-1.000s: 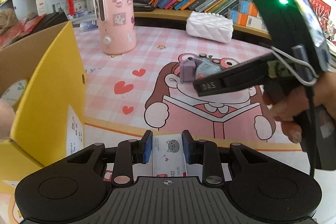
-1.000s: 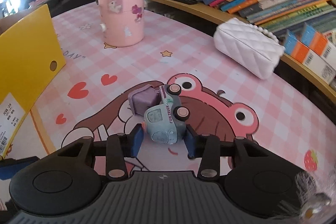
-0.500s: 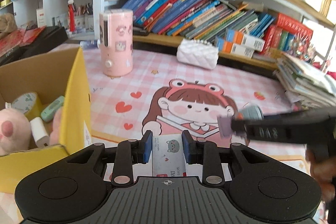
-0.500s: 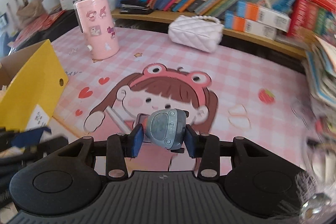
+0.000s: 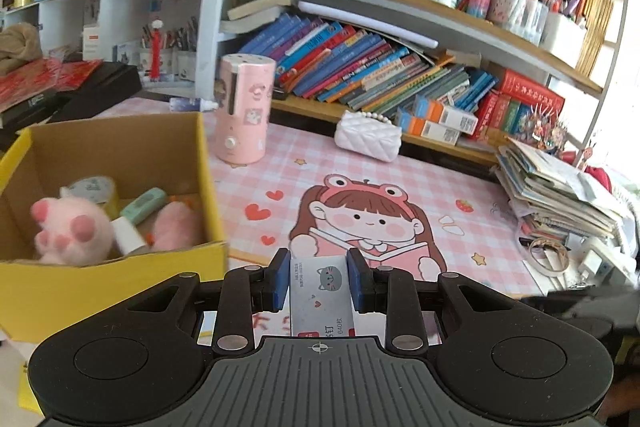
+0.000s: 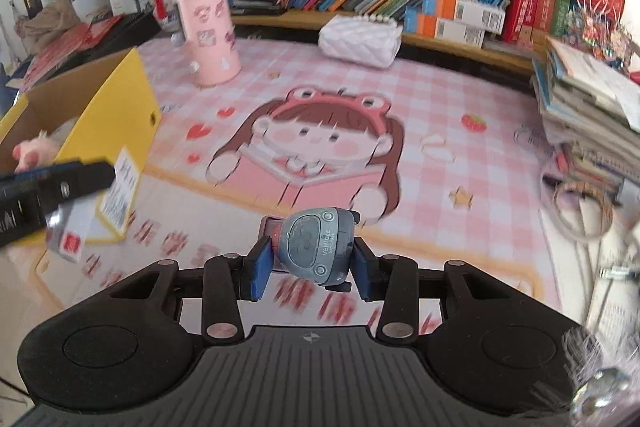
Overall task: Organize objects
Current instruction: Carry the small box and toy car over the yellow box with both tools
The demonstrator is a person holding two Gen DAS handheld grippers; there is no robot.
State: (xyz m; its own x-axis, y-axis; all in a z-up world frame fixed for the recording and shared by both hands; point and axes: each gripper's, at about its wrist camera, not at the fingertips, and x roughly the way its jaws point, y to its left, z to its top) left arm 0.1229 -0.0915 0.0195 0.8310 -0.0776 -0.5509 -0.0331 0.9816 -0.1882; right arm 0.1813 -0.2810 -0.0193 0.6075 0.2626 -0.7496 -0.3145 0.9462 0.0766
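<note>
My left gripper [image 5: 319,283] is shut on a small white staples box [image 5: 321,293] with a grey cat printed on it, held above the pink cartoon mat [image 5: 400,187]. To its left stands the yellow cardboard box [image 5: 212,187], with a pink plush toy [image 5: 70,231], a tape roll and a mint-green item inside. My right gripper [image 6: 313,259] is shut on a grey-blue toy truck [image 6: 316,245], lifted clear of the mat [image 6: 420,99]. In the right wrist view the left gripper [image 6: 52,183] shows blurred at the left edge, in front of the yellow box [image 6: 120,99].
A pink cylindrical container [image 5: 245,107] and a white quilted purse [image 5: 368,141] stand at the back of the mat, before a shelf of books. A stack of books and papers [image 5: 560,195] and a tape ring [image 5: 548,259] lie at the right.
Both grippers have risen and pulled back from the mat, each still holding its object. The toy truck left the mat with the right gripper. The yellow box's inside has come into view.
</note>
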